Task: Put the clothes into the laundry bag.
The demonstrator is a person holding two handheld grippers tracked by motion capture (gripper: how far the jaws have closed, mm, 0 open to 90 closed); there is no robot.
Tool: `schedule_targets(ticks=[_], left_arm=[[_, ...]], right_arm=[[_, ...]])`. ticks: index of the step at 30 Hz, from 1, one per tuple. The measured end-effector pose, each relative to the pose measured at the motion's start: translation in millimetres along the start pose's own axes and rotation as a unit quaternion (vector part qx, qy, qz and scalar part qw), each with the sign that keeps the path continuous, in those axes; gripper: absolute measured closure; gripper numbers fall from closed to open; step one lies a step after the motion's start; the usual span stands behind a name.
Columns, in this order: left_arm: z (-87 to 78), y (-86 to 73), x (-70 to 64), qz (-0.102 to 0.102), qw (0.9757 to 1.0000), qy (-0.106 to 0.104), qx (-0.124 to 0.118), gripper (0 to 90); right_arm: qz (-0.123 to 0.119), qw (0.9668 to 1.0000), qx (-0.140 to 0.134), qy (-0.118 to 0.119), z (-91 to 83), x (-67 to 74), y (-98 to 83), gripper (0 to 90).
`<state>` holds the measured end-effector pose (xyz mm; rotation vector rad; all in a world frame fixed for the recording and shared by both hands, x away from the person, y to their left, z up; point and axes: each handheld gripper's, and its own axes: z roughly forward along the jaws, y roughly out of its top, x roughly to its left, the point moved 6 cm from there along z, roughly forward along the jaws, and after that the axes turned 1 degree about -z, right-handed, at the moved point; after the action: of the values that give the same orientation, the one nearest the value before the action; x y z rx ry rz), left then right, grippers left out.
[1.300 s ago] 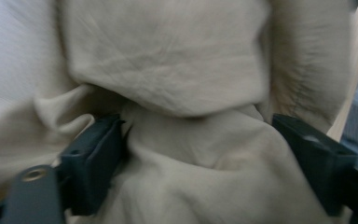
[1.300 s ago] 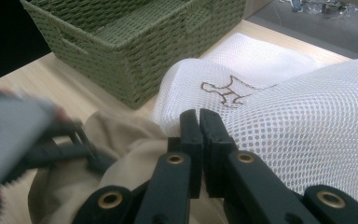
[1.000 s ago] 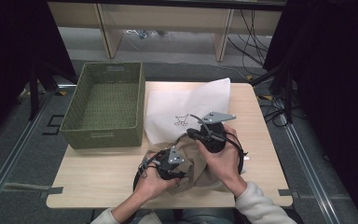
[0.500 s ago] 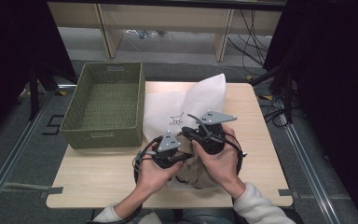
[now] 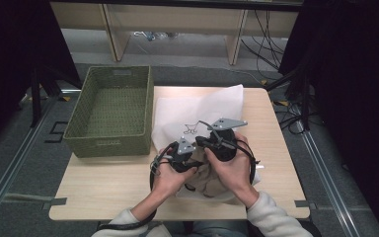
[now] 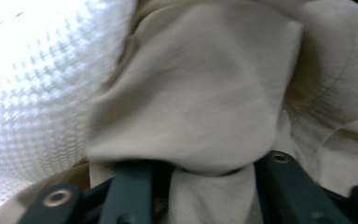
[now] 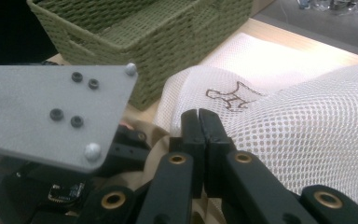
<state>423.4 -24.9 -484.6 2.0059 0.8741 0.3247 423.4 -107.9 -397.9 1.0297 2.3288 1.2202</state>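
Beige cloth (image 6: 191, 93) bulges up right in front of my left tongs (image 5: 196, 160), and a fold of it runs down between the two jaws in the left gripper view; these jaws have just been opening, and I cannot tell whether the pads still press on the fold. My right tongs (image 7: 199, 122) stand together, tips meeting, with the edge of the white mesh bag (image 7: 307, 121) at them, though whether mesh is caught between them I cannot tell. From above, both tongs sit close side by side over the bunched cloth (image 5: 205, 182) near my edge of the surface (image 5: 103, 192), the right tongs (image 5: 203, 140) just beyond the left. The mesh bag (image 5: 197, 111) spreads away ahead of the tongs, its small brown embroidered figure (image 7: 230, 96) just past my right tips. The green woven basket (image 5: 111, 111) stands beside the bag, off to the left of my left tongs.
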Motion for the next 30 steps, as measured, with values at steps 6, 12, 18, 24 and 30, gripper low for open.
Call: schedule_targets(ticks=[6, 12, 18, 24, 30], left_arm=[[-5.6, 4.0, -1.4, 0.020, 0.9997, 0.008, -0.012, 45.4], [-28.4, 2.8, -8.8, 0.034, 0.9993, -0.015, -0.012, 22.4], [-67.6, 6.3, -3.8, 0.033, 0.9988, -0.013, -0.034, 18.4], [-92.3, 1.3, 11.0, 0.031, 0.9989, -0.010, -0.034, 17.9], [-85.0, -16.0, 17.6, 0.015, 0.9996, -0.020, 0.010, 15.7]], right_arm=[[-0.007, 1.0000, -0.003, -0.005, -1.6, -4.4, 0.9, 90.0], [-0.010, 0.9998, -0.005, -0.013, -3.0, -9.1, 1.2, 90.0], [0.008, 0.9999, -0.002, -0.010, -3.4, -7.6, 0.9, 90.0], [-0.001, 0.9999, -0.004, -0.009, -3.7, -8.3, 1.8, 90.0], [-0.004, 0.9999, -0.004, -0.011, -3.5, -8.9, 1.7, 90.0]])
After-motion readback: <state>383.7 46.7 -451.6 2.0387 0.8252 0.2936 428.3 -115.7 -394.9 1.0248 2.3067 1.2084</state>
